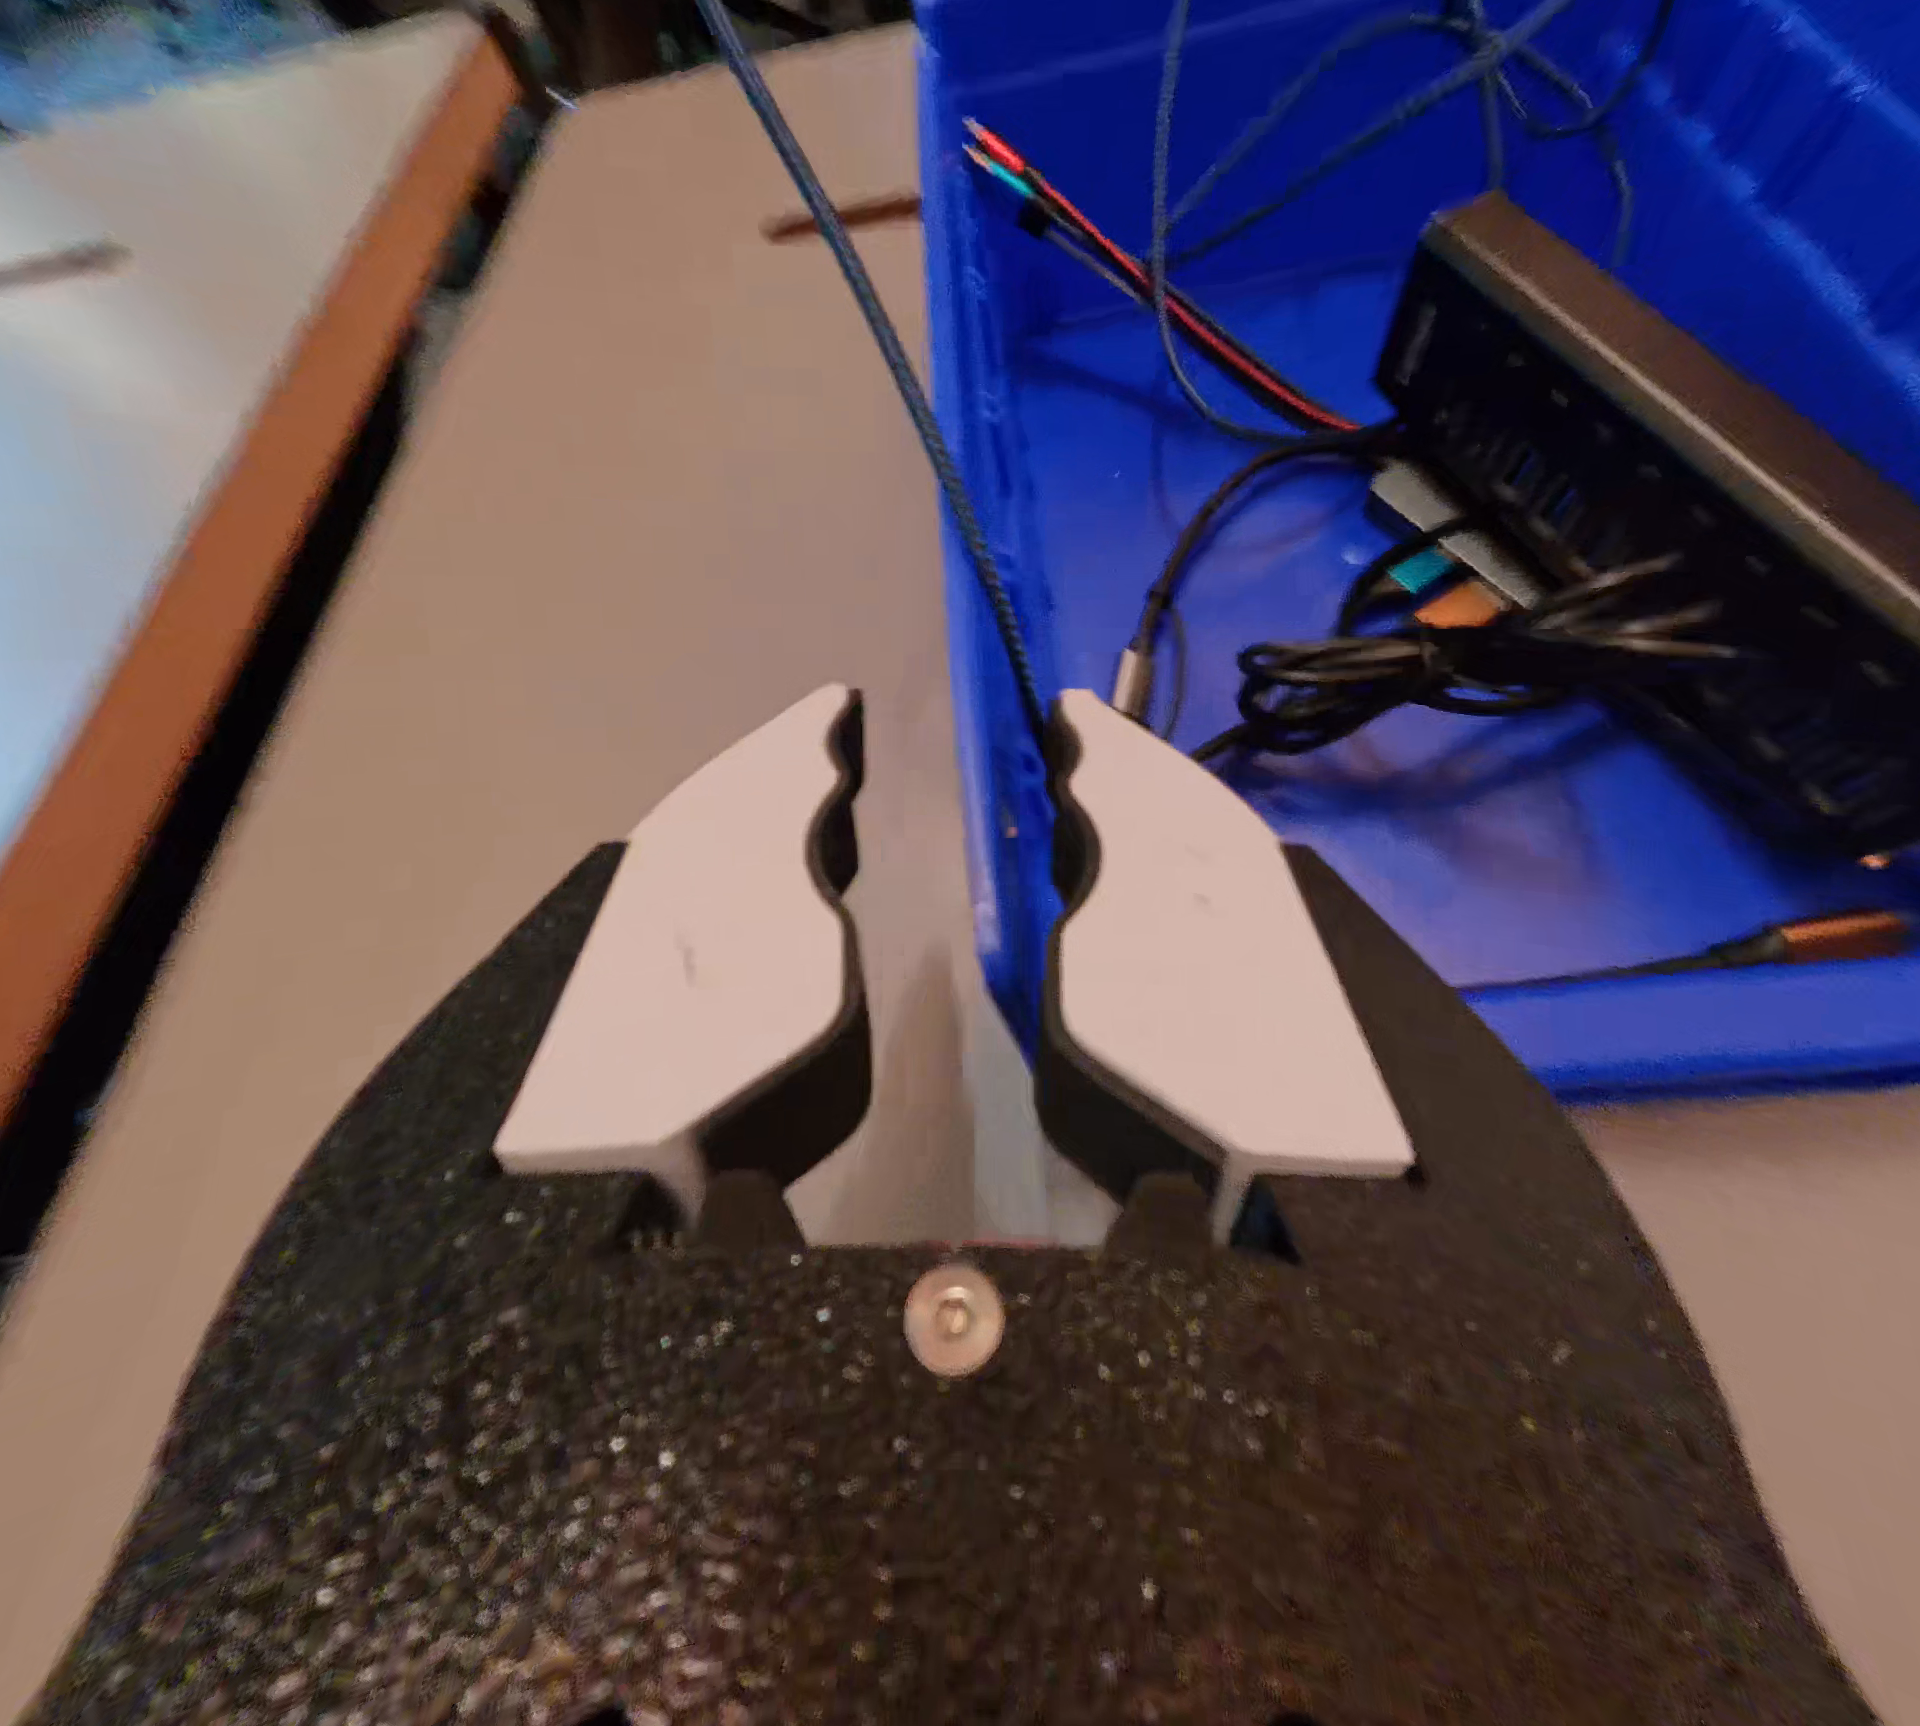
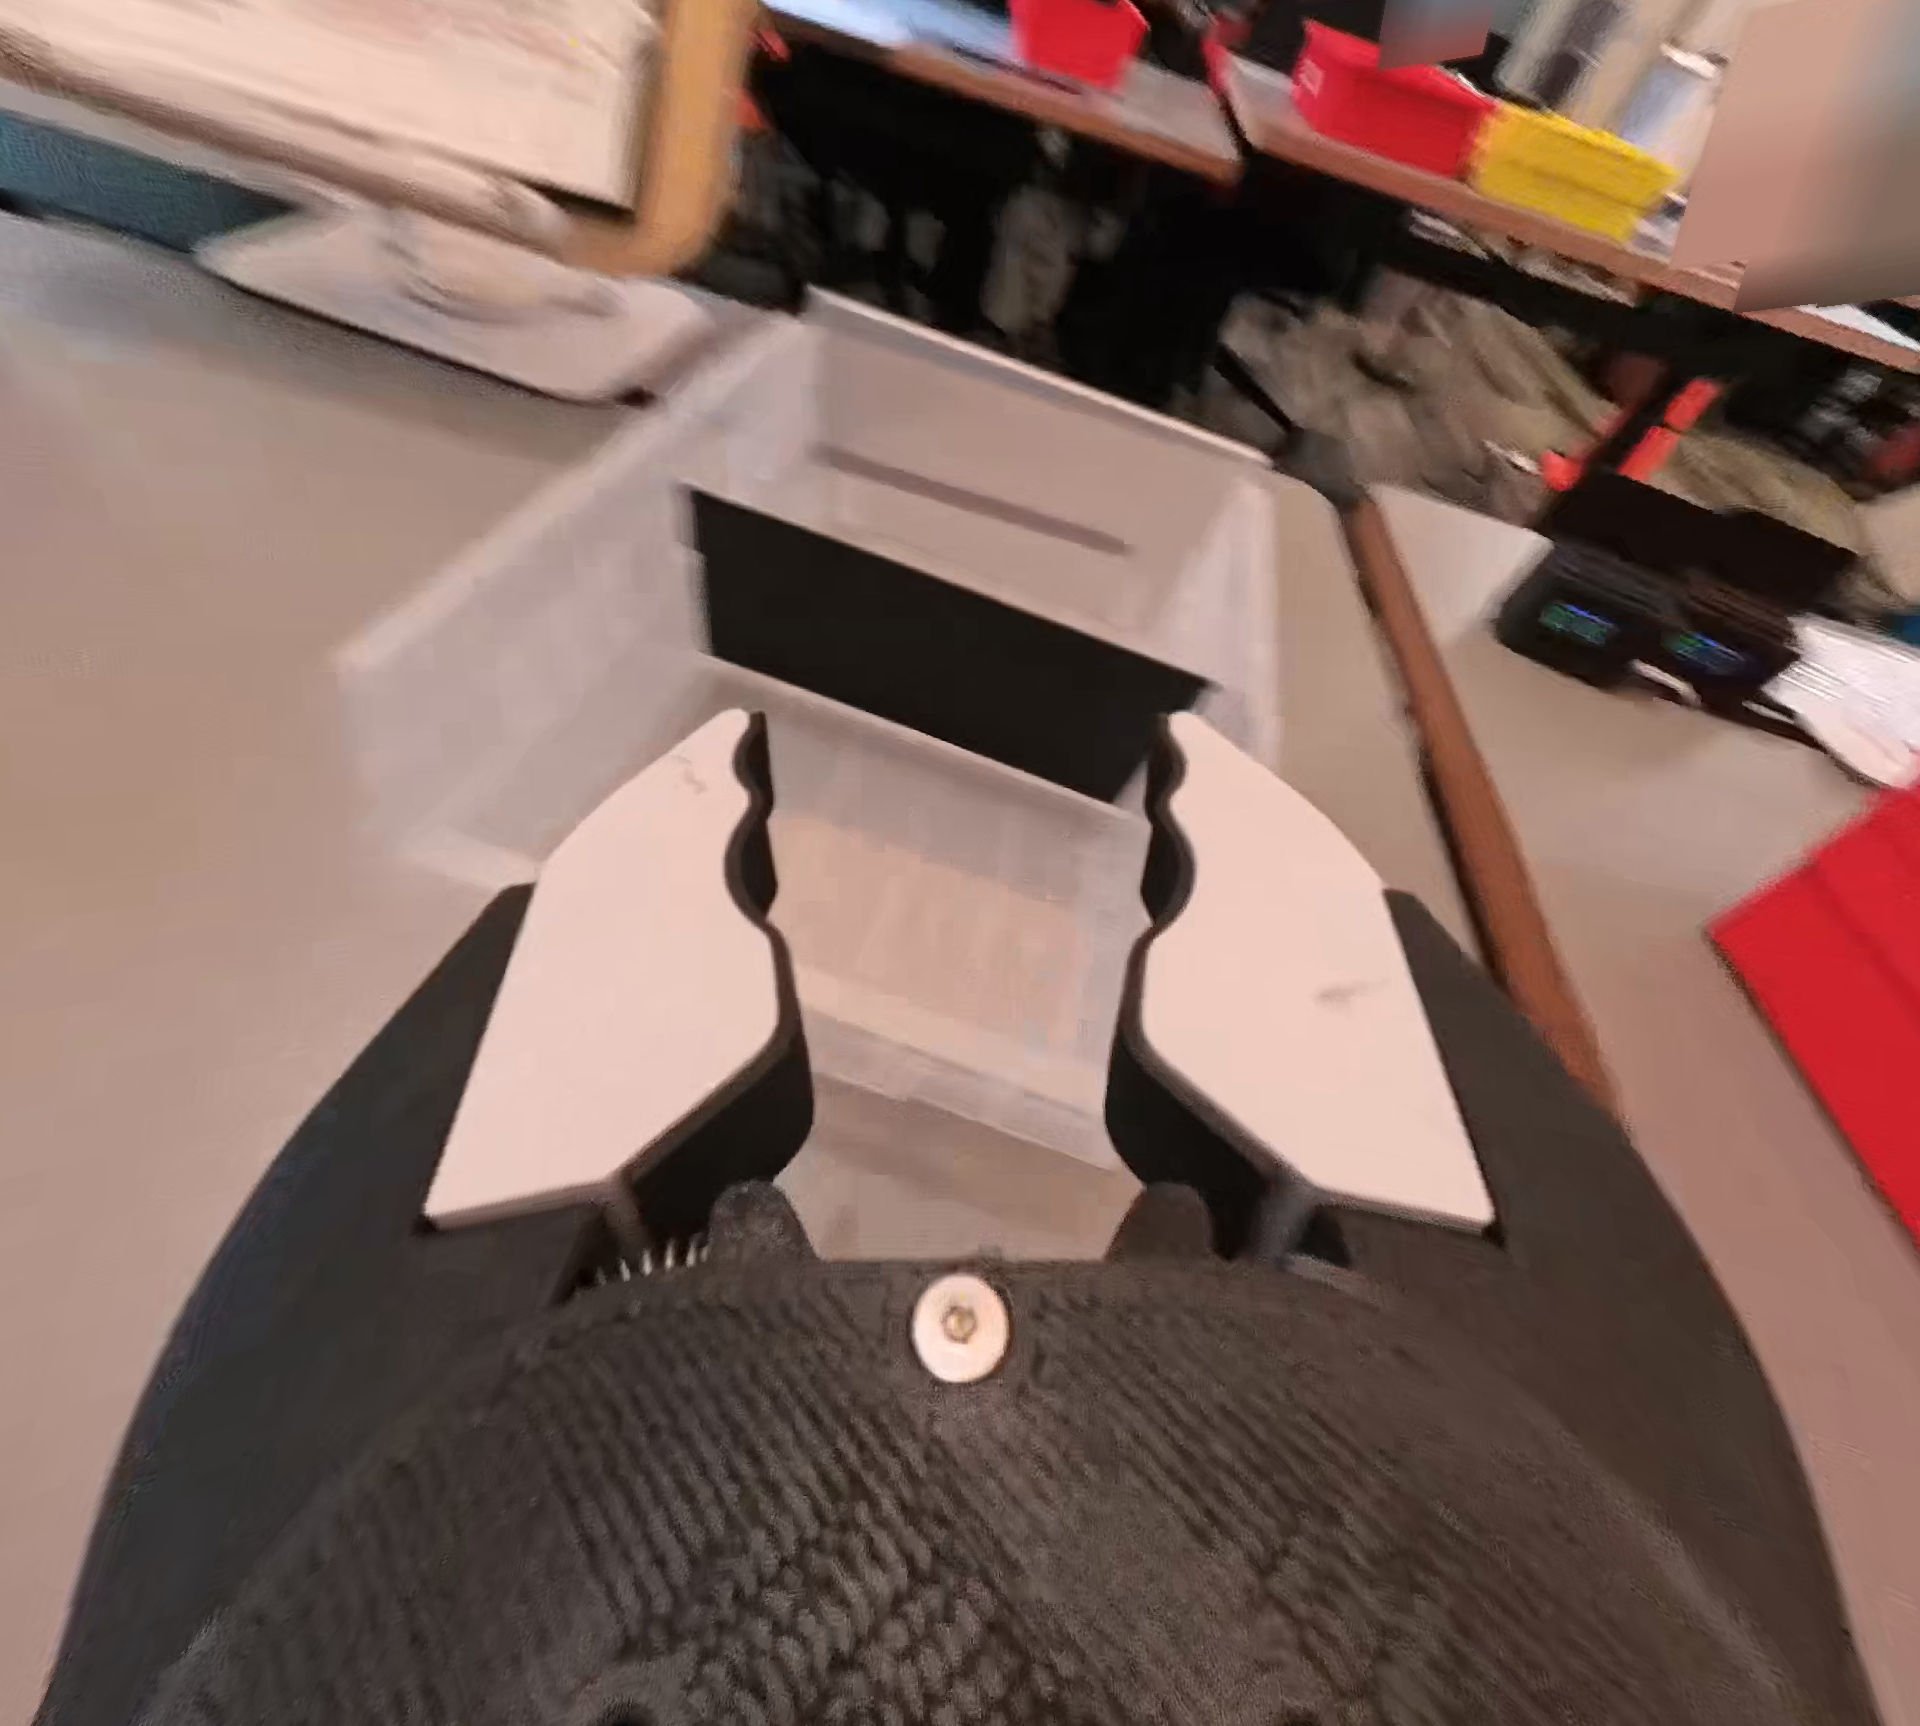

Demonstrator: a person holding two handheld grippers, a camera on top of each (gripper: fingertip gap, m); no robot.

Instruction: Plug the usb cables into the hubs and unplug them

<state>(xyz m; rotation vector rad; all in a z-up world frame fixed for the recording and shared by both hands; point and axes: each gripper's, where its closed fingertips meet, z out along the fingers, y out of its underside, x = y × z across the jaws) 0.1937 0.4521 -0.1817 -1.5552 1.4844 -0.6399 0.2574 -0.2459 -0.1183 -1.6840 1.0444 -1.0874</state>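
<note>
In the left wrist view my left gripper [image 1: 963, 710] is open and empty, low over the grey table beside the left wall of a blue bin [image 1: 1351, 1032]. A long black USB hub [image 1: 1683, 471] leans in the bin, with silver, teal and orange plugs [image 1: 1455, 575] at its near face and a coiled black cable [image 1: 1382, 668]. A blue braided cable [image 1: 831, 222] runs from the top of the view down to my right fingertip [image 1: 1081, 741]; its end is hidden. In the right wrist view my right gripper [image 2: 956, 731] is open and empty, facing a black hub [image 2: 935, 637] in a clear bin [image 2: 499, 668].
Red and green loose wires [image 1: 1091, 232] and thin blue cables lie in the blue bin. A copper-coloured plug [image 1: 1829, 938] rests on its near rim. A brown table edge [image 2: 1455, 793] runs right of the clear bin, with a red sheet [image 2: 1839, 980] beyond. Red and yellow bins stand on far tables. The grippers' ends are close to 70 centimetres from one another.
</note>
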